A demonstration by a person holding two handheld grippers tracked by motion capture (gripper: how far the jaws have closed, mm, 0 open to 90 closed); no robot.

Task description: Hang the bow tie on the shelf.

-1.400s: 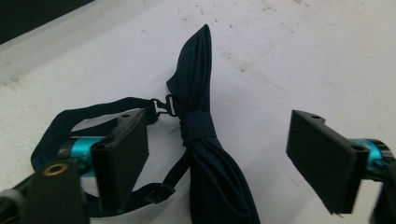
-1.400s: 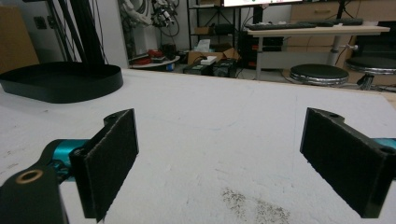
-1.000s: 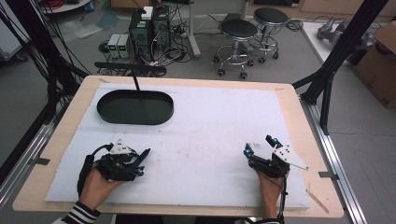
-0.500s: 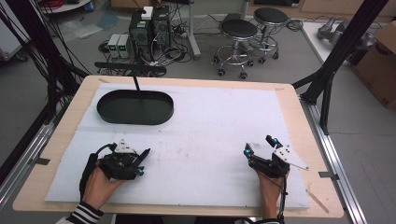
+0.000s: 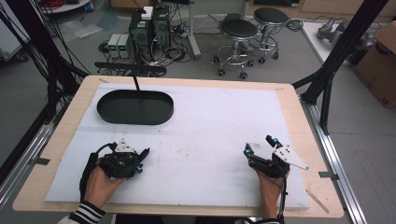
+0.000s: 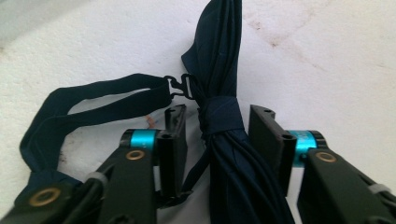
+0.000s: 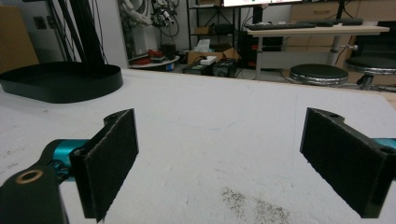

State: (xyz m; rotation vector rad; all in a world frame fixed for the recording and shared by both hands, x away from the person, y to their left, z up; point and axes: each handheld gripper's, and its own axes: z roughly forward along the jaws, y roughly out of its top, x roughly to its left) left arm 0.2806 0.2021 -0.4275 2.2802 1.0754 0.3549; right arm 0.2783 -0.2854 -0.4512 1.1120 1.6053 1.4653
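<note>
White surface (image 5: 210, 126) lies under my hands. My left gripper (image 6: 215, 135) has its jaws around a dark blue bow tie (image 6: 222, 116) but not squeezing yet. My right gripper (image 7: 224, 163) is wide apart, holding nothing. I think nothing is moved yet; the black tray (image 5: 135, 108) sits far off.

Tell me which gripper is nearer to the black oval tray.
Left. The left gripper sits just in front of the black oval tray, straddling a navy bow tie. The right gripper is open, farther off across the table's right side.
</note>
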